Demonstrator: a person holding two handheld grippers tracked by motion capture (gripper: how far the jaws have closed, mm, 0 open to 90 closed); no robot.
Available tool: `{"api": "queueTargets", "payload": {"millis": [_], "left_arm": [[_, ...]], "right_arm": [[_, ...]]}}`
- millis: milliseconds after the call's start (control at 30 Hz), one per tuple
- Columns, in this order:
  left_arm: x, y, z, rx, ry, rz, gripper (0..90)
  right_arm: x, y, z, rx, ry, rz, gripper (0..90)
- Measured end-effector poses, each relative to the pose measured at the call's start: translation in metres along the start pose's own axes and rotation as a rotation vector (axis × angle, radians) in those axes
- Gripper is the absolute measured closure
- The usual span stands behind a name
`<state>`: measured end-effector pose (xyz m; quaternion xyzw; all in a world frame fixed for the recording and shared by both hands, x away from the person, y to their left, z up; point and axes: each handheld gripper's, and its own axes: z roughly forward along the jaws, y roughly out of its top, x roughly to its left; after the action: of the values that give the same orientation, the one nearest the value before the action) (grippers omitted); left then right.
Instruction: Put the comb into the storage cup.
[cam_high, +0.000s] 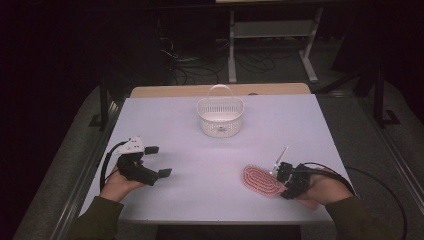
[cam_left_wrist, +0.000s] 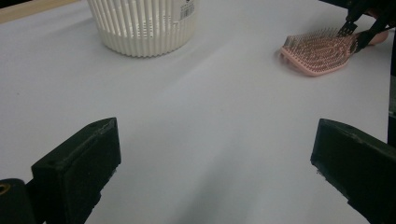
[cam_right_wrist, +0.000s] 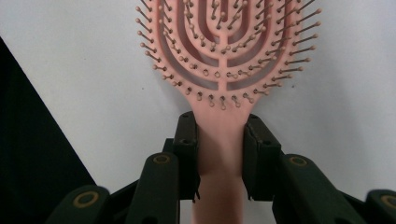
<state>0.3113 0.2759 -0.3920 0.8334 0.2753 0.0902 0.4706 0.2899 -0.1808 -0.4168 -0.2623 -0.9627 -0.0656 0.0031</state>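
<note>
Right gripper (cam_right_wrist: 220, 140) clamps pink hairbrush (cam_right_wrist: 224, 51) handle on white table (cam_high: 200, 165)

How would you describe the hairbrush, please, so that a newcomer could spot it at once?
Start at the white table and look to its near right part, well in front of the white basket. The brush lies there bristles up, its handle clamped in the right tool. It is the one pink thing on the table.
</note>
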Motion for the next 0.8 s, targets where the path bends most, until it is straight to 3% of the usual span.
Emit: {"api": "queueTargets", "payload": {"millis": [367,800], "left_arm": [[0.0,0.0,0.0,0.001,0.001,0.002,0.8],[0.0,0.0,0.0,0.001,0.001,0.001,0.8]], "right_arm": [[-0.003,-0.004,-0.004,-0.046,-0.001,0.001,68.9],[-0.009,-0.01,-0.016,-0.203,0.027,0.017,68.8]]}}
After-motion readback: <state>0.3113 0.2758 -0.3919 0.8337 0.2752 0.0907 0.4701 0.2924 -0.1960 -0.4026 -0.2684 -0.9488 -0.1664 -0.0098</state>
